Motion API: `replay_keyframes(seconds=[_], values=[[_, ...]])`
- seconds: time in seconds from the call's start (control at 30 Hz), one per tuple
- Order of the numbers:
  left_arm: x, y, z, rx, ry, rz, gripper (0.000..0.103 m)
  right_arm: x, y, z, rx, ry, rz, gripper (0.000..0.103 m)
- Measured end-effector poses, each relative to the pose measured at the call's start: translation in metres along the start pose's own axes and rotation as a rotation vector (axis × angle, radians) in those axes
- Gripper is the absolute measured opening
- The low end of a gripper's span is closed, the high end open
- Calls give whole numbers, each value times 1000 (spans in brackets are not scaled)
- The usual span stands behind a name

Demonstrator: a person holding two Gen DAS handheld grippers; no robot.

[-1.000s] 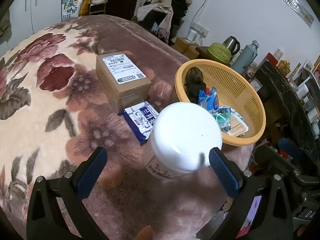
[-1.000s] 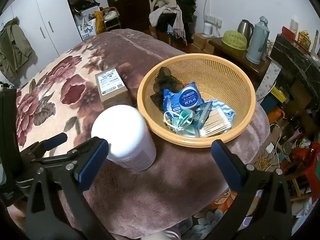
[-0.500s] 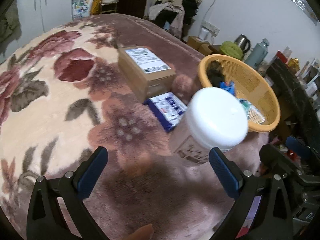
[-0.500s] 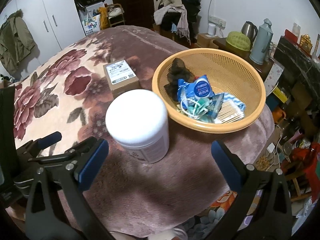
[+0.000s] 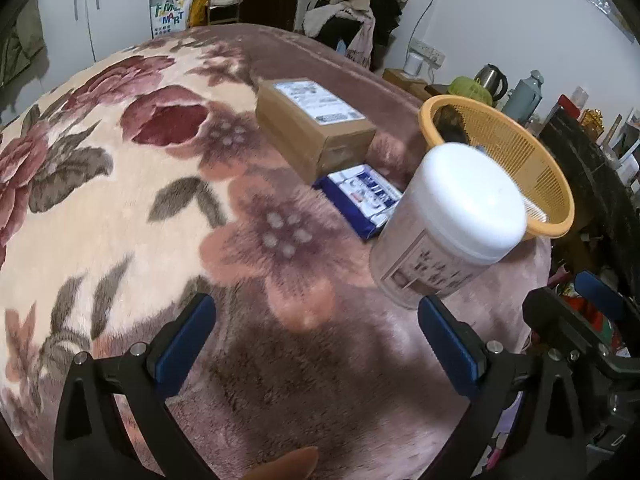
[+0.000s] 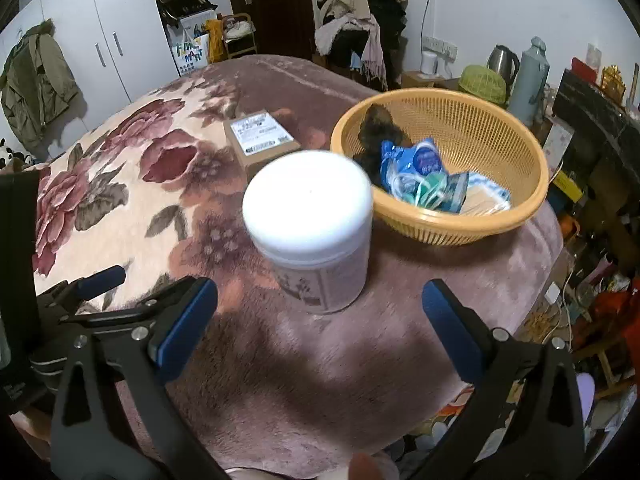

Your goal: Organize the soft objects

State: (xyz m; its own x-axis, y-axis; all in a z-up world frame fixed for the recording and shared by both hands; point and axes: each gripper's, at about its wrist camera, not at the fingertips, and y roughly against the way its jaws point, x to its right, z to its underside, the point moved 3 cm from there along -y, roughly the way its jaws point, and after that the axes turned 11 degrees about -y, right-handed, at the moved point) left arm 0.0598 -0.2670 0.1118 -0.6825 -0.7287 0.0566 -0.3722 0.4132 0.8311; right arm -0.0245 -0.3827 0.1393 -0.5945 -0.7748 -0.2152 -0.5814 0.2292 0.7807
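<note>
A white-lidded tub [image 5: 452, 224] stands upright on the floral blanket, also in the right wrist view [image 6: 316, 228]. A blue-and-white tissue pack [image 5: 362, 196] lies beside a cardboard box [image 5: 314, 124]. An orange basket [image 6: 516, 160] holds a dark soft item [image 6: 374, 128], a blue wipes pack [image 6: 416, 160] and other small packs. My left gripper [image 5: 316, 340] is open and empty, well short of the tub, to its left. My right gripper [image 6: 320, 324] is open and empty, just in front of the tub.
The bed's edge drops off to the right of the basket [image 5: 500, 144]. Beyond it are a dark counter [image 6: 600, 120], kettle [image 6: 504, 60] and thermos [image 6: 528, 76]. A clothes pile [image 6: 360, 20] and wardrobe [image 6: 120, 40] stand at the back.
Both grippers have drawn back from the tub and stayed open. In the left view the tub has shifted right; in the right view it has moved toward the centre.
</note>
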Motion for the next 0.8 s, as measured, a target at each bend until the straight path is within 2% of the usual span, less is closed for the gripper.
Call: replay_keyframes(seconds=[0.17, 0.27, 0.43, 0.7, 0.8], values=[[-10, -6, 12, -17, 12, -6, 101, -5, -8, 13, -23, -20, -7, 103], [-13, -8, 18, -20, -2, -14, 96, -8, -12, 22, -34, -25, -1, 103], [-19, -12, 30, -28, -14, -24, 96, -16, -6, 35, 51, 6, 75, 103], [-29, -13, 39, -34, -3, -5, 96, -21, -14, 41, 28, 6, 48, 103], [-33, -15, 42, -34, 16, 27, 101, -22, -15, 43, 26, 4, 40, 103]])
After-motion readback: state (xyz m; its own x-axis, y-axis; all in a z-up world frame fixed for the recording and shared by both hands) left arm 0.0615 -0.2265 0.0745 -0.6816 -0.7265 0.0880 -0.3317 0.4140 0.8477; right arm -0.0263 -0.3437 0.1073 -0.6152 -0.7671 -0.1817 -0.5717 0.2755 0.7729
